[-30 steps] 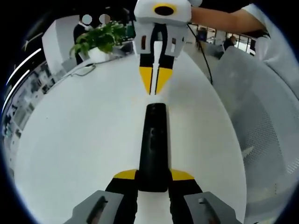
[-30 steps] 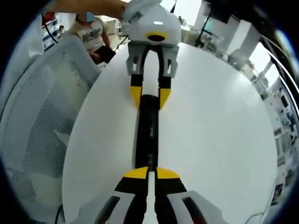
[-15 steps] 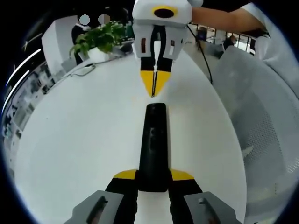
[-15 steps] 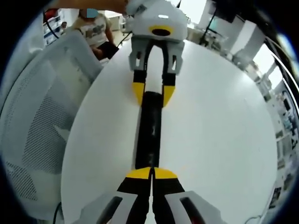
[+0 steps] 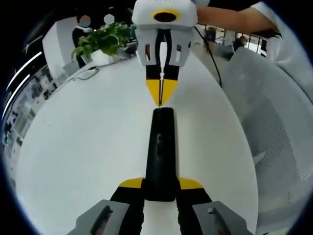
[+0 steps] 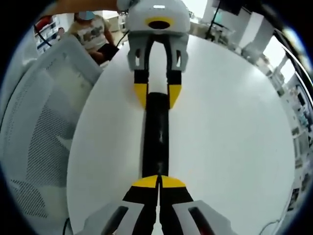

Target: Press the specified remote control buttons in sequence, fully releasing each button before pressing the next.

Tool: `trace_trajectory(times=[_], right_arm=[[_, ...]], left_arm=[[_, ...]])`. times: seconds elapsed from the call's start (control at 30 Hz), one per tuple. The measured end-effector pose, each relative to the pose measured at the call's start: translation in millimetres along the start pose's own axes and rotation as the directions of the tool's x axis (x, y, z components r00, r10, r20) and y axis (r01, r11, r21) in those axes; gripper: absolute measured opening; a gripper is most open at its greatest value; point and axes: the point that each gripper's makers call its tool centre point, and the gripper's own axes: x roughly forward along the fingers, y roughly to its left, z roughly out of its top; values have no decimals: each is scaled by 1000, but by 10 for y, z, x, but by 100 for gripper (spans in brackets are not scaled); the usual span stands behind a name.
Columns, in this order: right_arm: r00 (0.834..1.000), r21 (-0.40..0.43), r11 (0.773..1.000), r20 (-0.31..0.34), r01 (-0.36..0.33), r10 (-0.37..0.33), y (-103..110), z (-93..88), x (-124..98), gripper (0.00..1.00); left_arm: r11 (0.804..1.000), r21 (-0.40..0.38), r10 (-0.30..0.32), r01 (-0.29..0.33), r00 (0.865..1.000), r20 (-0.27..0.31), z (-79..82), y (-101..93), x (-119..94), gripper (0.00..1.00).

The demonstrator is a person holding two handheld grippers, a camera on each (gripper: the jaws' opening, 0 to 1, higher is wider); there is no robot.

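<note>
1. Gripping the near end of the remote control (image 5: 160,152), the left gripper (image 5: 160,188) has its yellow-tipped jaws spread just wide enough to sit on either side of the black body, one against each long edge. From the right gripper view the same left gripper (image 6: 157,95) shows up at the far end of the remote control (image 6: 156,142), jaws straddling it.
2. The right gripper (image 6: 158,182) has its two yellow tips pressed flat together, no gap, nothing between them. They sit right at the near end of the remote in that view. In the left gripper view the right gripper (image 5: 160,93) points down at the far end of the remote, tips together just at its rounded end. Can't tell if they actually touch it or hover just off it.
3. The remote is a long, slim black bar lying flat on the white table (image 5: 88,147), running straight between the two grippers. Surface looks glossy with a few faint raised bumps down the middle.
4. Hard to make out: the individual buttons, they're just dark smudges on dark plastic, no labels readable. The near end of the remote is hidden behind the jaws in both views.
5. Off to the side there's a grey mesh chair (image 5: 274,122) next to the table, and a green plant (image 5: 105,41) at the far edge.
</note>
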Motion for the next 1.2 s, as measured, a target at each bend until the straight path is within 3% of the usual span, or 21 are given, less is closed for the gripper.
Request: trace_trajectory(times=[1.2], right_arm=[[999,-13,1000,-30,-12,12,18,8,63,0]], left_arm=[[1000,-7,4,-4,1000,25,11,-22,-16,24]])
